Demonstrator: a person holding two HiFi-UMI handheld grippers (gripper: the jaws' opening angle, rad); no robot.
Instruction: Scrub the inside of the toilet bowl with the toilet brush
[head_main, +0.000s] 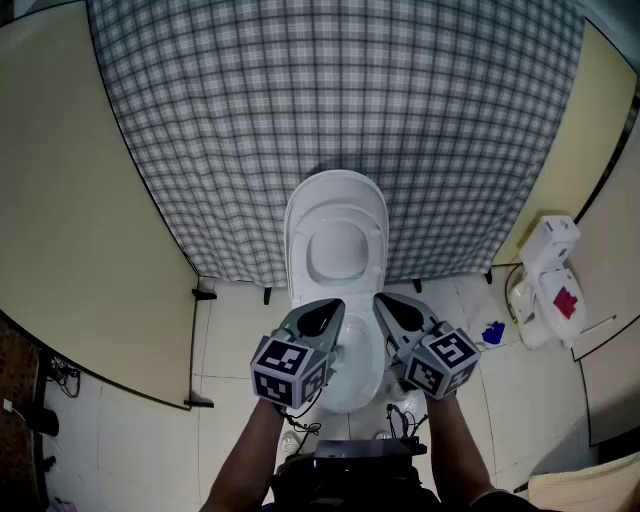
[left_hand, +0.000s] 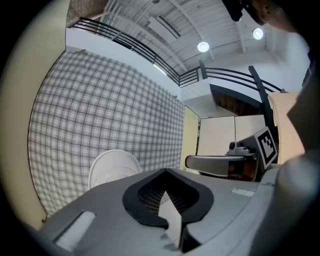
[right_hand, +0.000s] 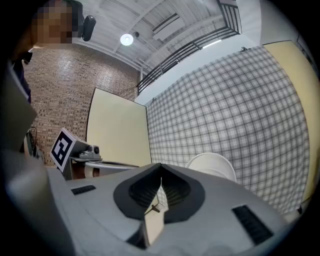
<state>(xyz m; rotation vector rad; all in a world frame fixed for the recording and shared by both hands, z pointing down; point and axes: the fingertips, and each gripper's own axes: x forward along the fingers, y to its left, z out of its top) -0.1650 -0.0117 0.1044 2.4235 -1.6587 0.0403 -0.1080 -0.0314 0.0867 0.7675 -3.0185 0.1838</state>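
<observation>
Head view: the left gripper (head_main: 326, 316) and right gripper (head_main: 392, 310), both closed and empty, hover over the toilet bowl (head_main: 354, 388). I can't pick out a brush. A white object (head_main: 548, 280) stands to the right, nearer the right gripper.

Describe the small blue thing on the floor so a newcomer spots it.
Start at the white toilet before the checked curtain. On the floor right of it, beside the white red-labelled object, lies the blue thing, small and the only blue item.

The white toilet (head_main: 336, 200) stands in the middle of the scene, backed against the far checked wall (head_main: 330, 90). Its lid (head_main: 336, 250) is raised upright, and the open bowl (head_main: 355, 385) lies nearer, partly hidden.
</observation>
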